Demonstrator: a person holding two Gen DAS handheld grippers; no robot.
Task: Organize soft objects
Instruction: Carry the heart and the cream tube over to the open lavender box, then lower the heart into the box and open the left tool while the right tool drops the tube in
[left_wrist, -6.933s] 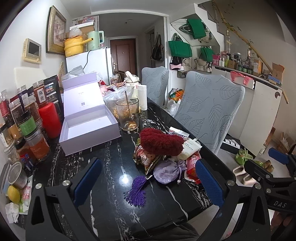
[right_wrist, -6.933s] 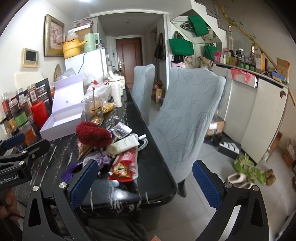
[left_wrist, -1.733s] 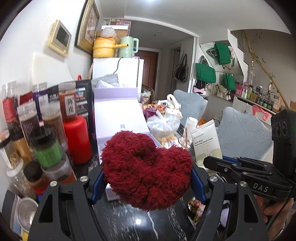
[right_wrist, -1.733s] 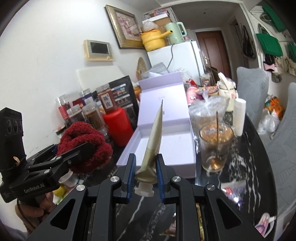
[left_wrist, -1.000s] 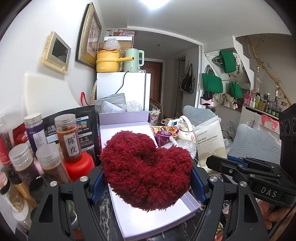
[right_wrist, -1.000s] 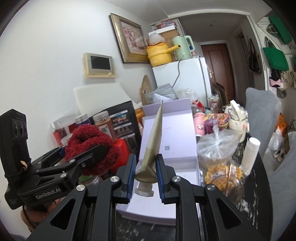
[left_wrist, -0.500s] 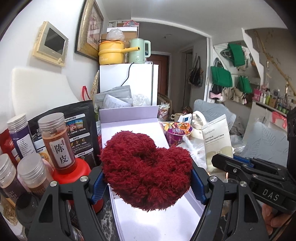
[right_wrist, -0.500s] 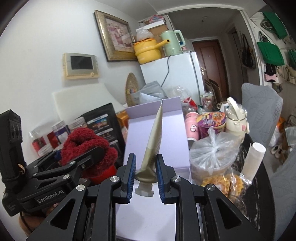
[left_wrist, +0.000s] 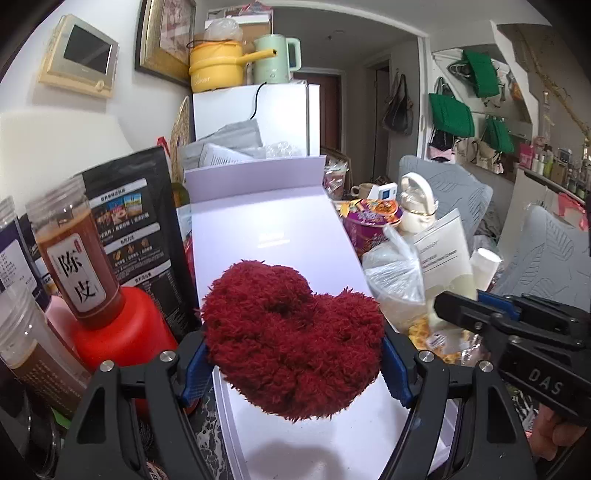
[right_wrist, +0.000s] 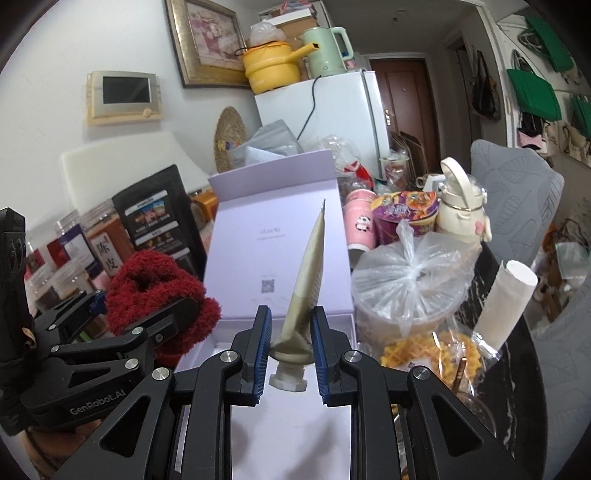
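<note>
A fluffy dark red scrunchie (left_wrist: 291, 343) fills my left gripper (left_wrist: 293, 360), whose blue pads squeeze it from both sides above the open lilac box (left_wrist: 269, 236). The right wrist view shows that same scrunchie (right_wrist: 155, 291) at its left, over the box's left edge. My right gripper (right_wrist: 289, 345) is shut on a cream hand cream tube (right_wrist: 306, 280), held near its cap and seen edge-on, pointing up in front of the box's raised lid (right_wrist: 273, 206). The tube (left_wrist: 443, 258) and the right gripper also appear at the right of the left wrist view.
Spice jars (left_wrist: 77, 258) and a red canister (left_wrist: 122, 332) crowd the left of the box, with a black pouch (left_wrist: 140, 229) behind. To the right sit a tied plastic bag (right_wrist: 410, 280), a noodle cup (right_wrist: 406, 214), a cream bottle (right_wrist: 461, 210) and a paper roll (right_wrist: 506, 299).
Both grippers have moved forward and down over the lilac box, which now looms larger and lower in both views. Each keeps its hold, on the scrunchie and on the tube.
</note>
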